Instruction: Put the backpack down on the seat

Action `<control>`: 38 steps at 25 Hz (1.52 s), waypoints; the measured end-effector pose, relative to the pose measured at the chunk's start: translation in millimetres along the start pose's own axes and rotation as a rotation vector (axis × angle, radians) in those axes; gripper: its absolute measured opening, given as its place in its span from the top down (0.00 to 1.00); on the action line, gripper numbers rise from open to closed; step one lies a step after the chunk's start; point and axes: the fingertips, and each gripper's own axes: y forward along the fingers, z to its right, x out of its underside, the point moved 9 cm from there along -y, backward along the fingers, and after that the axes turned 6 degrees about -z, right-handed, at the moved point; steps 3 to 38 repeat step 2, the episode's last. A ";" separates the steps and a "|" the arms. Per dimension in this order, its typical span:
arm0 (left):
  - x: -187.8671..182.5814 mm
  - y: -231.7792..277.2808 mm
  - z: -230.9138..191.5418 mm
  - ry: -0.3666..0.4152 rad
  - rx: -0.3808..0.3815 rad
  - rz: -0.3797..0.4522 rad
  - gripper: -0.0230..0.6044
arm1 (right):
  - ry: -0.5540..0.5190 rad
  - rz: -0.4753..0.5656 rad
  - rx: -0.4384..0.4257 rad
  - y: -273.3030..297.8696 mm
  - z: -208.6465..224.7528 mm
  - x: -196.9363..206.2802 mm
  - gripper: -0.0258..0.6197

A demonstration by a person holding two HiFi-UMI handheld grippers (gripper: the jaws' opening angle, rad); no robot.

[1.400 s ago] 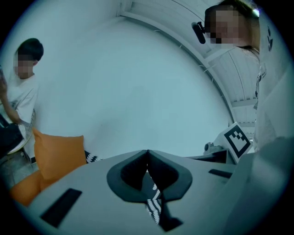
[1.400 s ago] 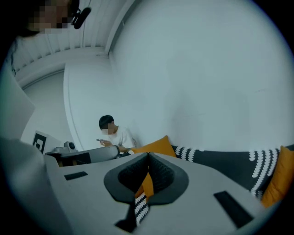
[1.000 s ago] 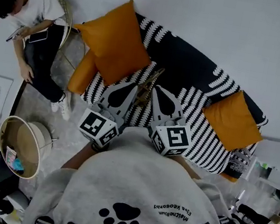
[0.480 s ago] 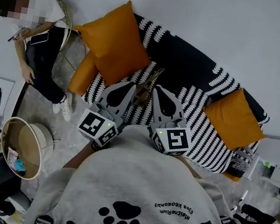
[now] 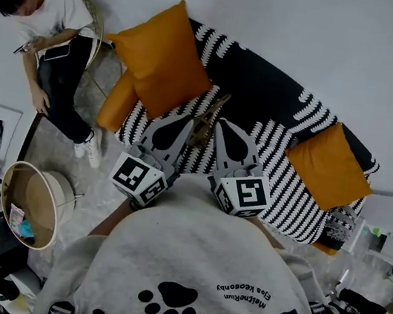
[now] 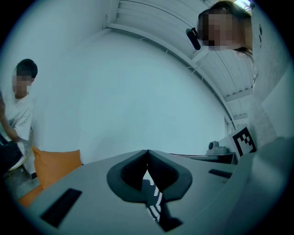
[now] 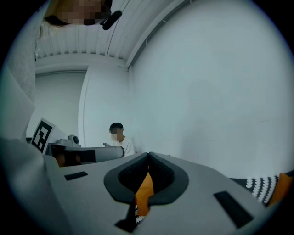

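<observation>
The left gripper has its jaws pressed together with nothing in them, and the right gripper is the same — both empty. In the head view they sit side by side at frame centre, tips toward the striped sofa. A thin tan piece shows between them, too small to identify. I cannot pick out the backpack in any view. An orange cushion leans upper left, a second cushion lies at right — a seated person is far upper left.
</observation>
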 end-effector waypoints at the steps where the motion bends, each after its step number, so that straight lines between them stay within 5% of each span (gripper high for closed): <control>1: 1.0 -0.1 1.6 0.000 0.001 0.001 0.93 | 0.001 0.001 -0.001 -1.5 0.6 0.6 0.91; 38: 1.9 -0.2 3.2 0.001 0.002 0.002 0.93 | 0.001 0.002 -0.001 -3.1 1.1 1.2 0.91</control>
